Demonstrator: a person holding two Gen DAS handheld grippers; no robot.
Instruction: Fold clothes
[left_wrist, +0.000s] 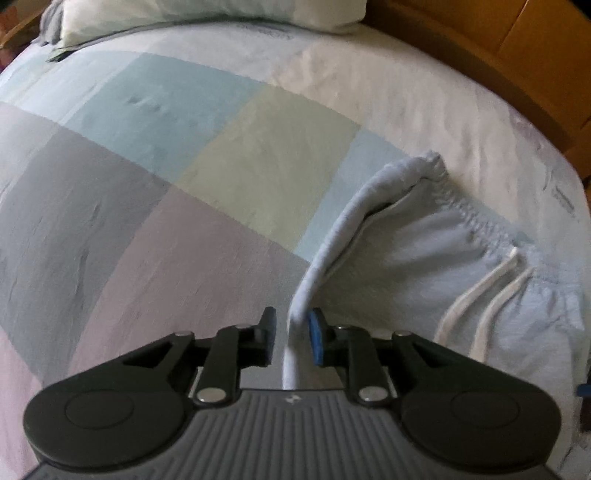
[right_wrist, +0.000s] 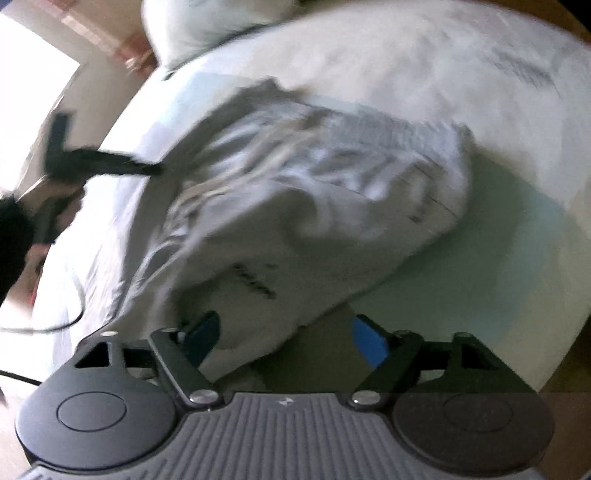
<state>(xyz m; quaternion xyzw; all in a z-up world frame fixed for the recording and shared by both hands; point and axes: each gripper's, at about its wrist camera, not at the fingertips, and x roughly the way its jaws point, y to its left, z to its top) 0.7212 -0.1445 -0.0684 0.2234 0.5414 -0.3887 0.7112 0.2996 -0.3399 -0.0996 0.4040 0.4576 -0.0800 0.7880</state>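
The bed (left_wrist: 184, 177) fills both views, its checked cover lying bare and flat from nine to twelve o'clock in the left view. A pillow (left_wrist: 207, 14) lies at its far edge at twelve, with wooden furniture (left_wrist: 517, 55) past the edge at one to two o'clock. The pale grey shorts (left_wrist: 443, 251) lie at three o'clock, waistband edge and white drawstring (left_wrist: 491, 295) showing. The left tongs (left_wrist: 293, 325) stand slightly apart with a raised fold of the shorts between them. The right tongs (right_wrist: 284, 339) gape wide over the shorts' hem, gripping nothing.
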